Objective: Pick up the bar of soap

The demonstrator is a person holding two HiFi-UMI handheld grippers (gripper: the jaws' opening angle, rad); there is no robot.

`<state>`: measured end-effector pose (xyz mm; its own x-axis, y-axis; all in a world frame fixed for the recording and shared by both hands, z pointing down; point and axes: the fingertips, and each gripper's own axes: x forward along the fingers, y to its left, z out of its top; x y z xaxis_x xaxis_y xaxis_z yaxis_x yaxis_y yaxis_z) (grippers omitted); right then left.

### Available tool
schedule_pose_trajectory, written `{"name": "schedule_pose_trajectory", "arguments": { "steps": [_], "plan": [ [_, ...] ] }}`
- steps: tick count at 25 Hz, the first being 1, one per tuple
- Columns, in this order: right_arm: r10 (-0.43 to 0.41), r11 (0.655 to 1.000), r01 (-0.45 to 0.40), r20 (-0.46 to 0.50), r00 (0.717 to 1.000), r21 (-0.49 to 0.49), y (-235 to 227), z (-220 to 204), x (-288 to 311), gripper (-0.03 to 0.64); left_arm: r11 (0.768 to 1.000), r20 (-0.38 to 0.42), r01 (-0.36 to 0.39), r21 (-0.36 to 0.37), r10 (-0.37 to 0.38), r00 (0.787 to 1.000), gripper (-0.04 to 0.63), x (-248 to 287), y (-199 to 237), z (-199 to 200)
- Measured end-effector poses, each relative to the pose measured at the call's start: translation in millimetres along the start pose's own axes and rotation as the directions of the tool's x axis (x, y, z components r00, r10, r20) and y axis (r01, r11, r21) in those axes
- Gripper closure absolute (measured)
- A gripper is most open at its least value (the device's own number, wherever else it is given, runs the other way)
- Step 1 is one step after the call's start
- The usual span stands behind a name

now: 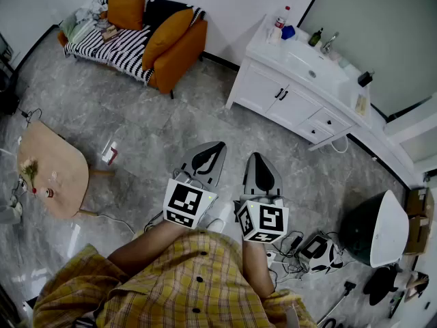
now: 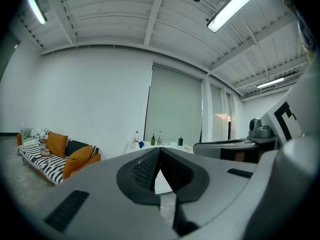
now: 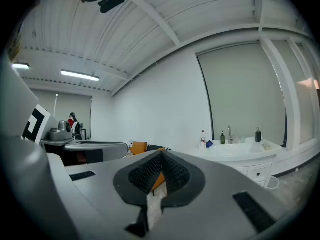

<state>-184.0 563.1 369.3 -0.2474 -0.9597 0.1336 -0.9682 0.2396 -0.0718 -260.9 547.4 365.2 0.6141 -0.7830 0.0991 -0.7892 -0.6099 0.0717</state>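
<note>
A white vanity (image 1: 293,91) with a sink (image 1: 308,65) stands at the far right of the room. On its right end lies a small pale yellowish block (image 1: 360,104), perhaps the bar of soap; it is too small to be sure. Both grippers are held over the floor in front of the person, well short of the vanity. My left gripper (image 1: 217,144) is shut with nothing in it, its tips meeting (image 2: 159,149). My right gripper (image 1: 254,156) is also shut and empty (image 3: 161,154). In the right gripper view the vanity counter (image 3: 250,151) lies ahead to the right.
Bottles (image 1: 278,26) and a tap (image 1: 329,43) stand on the vanity. An orange sofa (image 1: 147,36) is at the back left, a wooden table (image 1: 54,173) at the left. Cables and gear (image 1: 314,251) and a dark dome-shaped object (image 1: 375,227) lie at the lower right.
</note>
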Motion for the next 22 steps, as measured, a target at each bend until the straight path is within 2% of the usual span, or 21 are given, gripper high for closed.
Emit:
{"name": "schedule_pose_trajectory", "arguments": {
  "steps": [9,13,22],
  "plan": [
    [-0.027,0.999,0.028,-0.01,1.0,0.018,26,-4,21,0.598,1.0,-0.008,0.025,0.003,-0.025,1.0,0.584,-5,35,-3],
    [-0.079,0.997,0.079,-0.004,0.997,0.014,33,-2,30,0.598,0.999,-0.011,0.033,-0.002,-0.033,0.999,0.584,-6,58,-6],
    [-0.144,0.989,0.144,-0.017,0.989,0.012,4,-5,76,0.598,0.999,-0.016,0.052,-0.012,-0.052,0.999,0.585,46,92,-9]
  ]
}}
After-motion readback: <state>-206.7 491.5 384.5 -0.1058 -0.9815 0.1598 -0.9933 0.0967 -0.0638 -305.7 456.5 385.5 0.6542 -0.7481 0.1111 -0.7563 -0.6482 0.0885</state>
